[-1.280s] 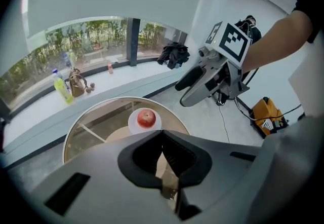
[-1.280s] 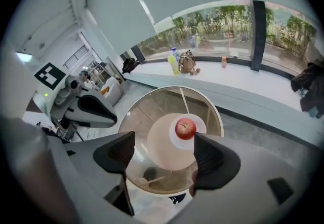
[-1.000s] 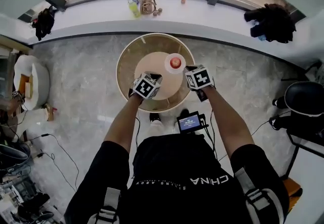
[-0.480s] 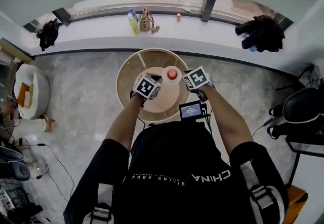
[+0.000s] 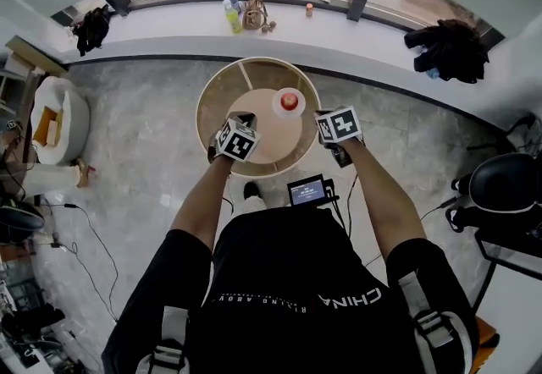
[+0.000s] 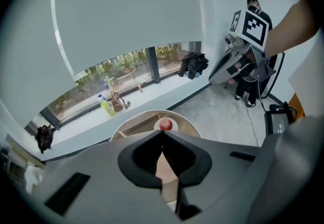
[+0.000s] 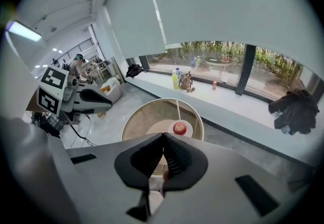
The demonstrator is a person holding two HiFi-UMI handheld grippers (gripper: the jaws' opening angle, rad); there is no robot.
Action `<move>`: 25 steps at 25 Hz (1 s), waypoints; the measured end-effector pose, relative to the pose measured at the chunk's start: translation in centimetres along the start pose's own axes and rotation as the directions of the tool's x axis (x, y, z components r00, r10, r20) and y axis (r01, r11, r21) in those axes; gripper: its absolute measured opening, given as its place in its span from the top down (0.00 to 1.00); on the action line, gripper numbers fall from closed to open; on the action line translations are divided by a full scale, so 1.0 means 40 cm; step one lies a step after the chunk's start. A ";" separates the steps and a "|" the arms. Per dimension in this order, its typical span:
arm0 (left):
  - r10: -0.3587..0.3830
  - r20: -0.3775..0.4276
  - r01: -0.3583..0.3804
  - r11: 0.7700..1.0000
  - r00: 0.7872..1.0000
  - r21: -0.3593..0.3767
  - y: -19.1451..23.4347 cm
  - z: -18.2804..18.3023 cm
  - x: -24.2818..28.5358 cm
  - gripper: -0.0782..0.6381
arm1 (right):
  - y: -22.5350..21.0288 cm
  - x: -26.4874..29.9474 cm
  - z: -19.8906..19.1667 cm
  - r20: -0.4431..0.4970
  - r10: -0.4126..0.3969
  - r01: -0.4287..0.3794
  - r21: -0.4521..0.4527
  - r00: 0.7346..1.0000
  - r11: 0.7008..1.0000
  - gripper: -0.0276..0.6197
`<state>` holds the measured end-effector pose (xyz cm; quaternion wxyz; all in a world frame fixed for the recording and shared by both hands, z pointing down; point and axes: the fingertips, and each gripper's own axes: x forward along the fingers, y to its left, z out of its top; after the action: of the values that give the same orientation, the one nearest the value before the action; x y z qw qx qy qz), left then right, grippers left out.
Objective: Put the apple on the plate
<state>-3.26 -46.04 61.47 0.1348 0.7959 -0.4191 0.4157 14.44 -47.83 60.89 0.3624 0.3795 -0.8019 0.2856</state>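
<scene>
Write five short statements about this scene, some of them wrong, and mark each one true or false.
1. The apple sits on the plate. True.
2. The right tongs grip the apple. False: they are shut on nothing, and the apple lies apart from them on the plate.
3. The left tongs are shut and empty. True.
4. A bottle stands on the windowsill. True.
5. The plate rests on the windowsill. False: it is on the round table.
</scene>
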 end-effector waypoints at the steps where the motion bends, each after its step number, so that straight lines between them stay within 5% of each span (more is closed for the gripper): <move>1: 0.014 -0.012 -0.014 1.000 1.000 -0.009 -0.015 -0.027 -0.013 0.87 | 0.000 -0.005 -0.031 -0.005 0.000 0.000 0.012 1.000 1.000 0.91; 7: -0.013 -0.046 0.012 1.000 0.999 -0.020 -0.167 -0.195 -0.098 0.87 | 0.088 -0.074 -0.199 -0.024 -0.045 0.046 0.014 0.999 0.999 0.91; 12: -0.088 0.055 0.088 0.996 0.995 0.010 -0.279 -0.290 -0.226 0.87 | 0.255 -0.140 -0.286 0.012 -0.106 0.107 -0.049 0.994 0.993 0.91; 17: -0.176 0.088 0.177 0.984 0.980 -0.004 -0.390 -0.455 -0.367 0.87 | 0.465 -0.208 -0.403 0.002 -0.141 0.137 -0.237 0.990 0.962 0.91; 25: -0.215 0.123 0.223 0.973 0.969 -0.061 -0.498 -0.559 -0.538 0.87 | 0.674 -0.332 -0.531 0.040 -0.140 0.144 -0.162 0.989 0.976 0.91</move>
<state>-6.55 -9.31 61.31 0.1848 0.8544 -0.3508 0.3357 6.17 -12.14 57.55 0.4003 0.4087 -0.7988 0.1863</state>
